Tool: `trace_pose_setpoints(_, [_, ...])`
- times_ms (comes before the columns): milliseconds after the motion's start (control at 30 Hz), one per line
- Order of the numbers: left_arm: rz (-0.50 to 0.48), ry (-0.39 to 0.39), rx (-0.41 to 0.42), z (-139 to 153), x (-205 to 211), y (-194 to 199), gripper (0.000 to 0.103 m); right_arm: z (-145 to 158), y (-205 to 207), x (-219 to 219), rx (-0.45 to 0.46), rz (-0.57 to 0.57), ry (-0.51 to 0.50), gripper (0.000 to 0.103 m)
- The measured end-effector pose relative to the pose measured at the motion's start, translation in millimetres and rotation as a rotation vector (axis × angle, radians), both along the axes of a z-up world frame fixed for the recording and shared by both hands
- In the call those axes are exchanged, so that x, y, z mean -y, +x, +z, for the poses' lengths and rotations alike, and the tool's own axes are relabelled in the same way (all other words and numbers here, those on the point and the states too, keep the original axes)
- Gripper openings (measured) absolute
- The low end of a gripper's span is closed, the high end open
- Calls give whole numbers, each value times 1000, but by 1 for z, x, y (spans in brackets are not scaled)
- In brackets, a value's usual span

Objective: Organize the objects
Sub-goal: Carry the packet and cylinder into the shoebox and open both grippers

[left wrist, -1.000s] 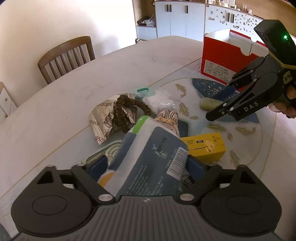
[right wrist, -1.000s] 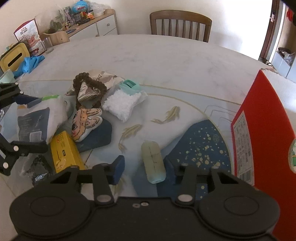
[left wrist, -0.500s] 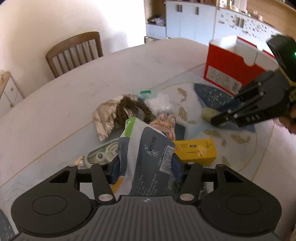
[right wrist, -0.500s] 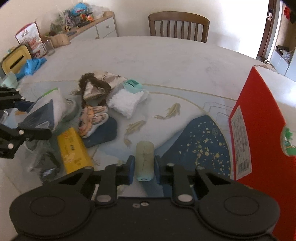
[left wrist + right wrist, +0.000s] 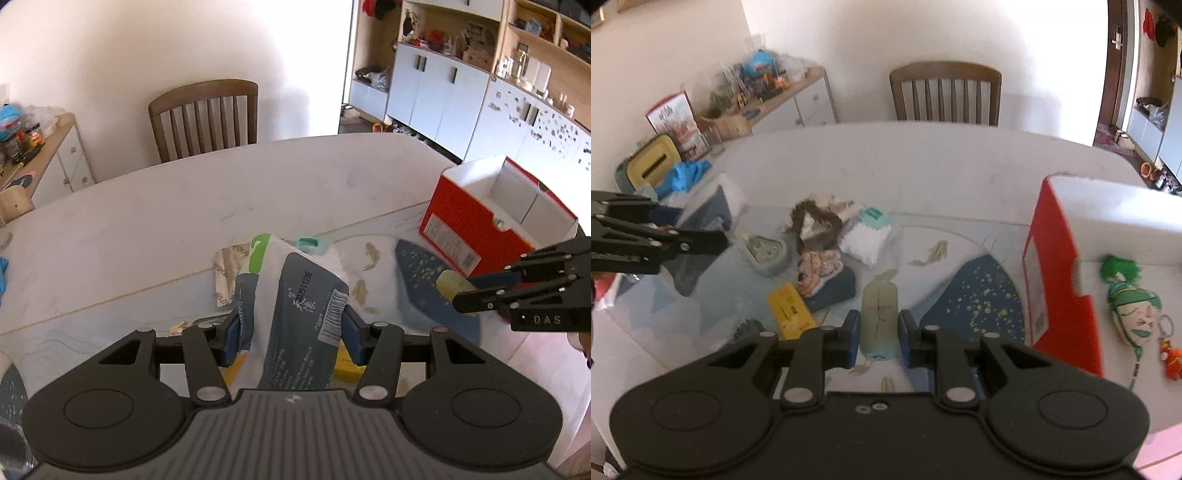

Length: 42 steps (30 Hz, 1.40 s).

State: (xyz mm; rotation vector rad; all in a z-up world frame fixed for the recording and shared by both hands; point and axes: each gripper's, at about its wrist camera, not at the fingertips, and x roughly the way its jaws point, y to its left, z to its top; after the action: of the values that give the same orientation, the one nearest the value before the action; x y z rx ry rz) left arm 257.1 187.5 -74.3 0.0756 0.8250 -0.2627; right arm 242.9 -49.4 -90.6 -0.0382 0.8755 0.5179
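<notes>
The left tongs (image 5: 290,332) are clamped on a grey-and-white tissue pack (image 5: 295,314), their blue pads pressing its two sides, and the pack hangs clear above the bench (image 5: 147,221). The right tongs (image 5: 875,332) are clenched on a pale green tube (image 5: 879,317), which sticks out forward between the pads, lifted off the blue fish-patterned mat (image 5: 979,295).

On the mat lies the rest of the pile: a yellow box (image 5: 788,310), a striped plush (image 5: 818,269) on a dark cloth, a white packet (image 5: 866,242) with a teal clip, a brown cord (image 5: 816,225) over crumpled paper, and a grey pouch (image 5: 764,253).

To the right stands an open red box (image 5: 1063,280); inside it lie a green-haired doll (image 5: 1128,306) and a small red charm (image 5: 1169,360).
</notes>
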Motion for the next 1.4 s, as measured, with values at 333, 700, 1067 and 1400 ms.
trace_pose_setpoints(333, [14,-33,-35,29,56,-14,54,37,-19,39,37,-43,42,20])
trace_pose_setpoints(700, [21,-91,-57,42,132,-10,55,54,-22,101,74,-130,54,20])
trace_pose_setpoints(1067, [-66,-104,-75,49,235,10,55,54,-12,180,95,-199,39,20])
trace_pose_setpoints(1400, [-62,-38,-86,37,306,42,55,42,16,241,87,-235,5,20])
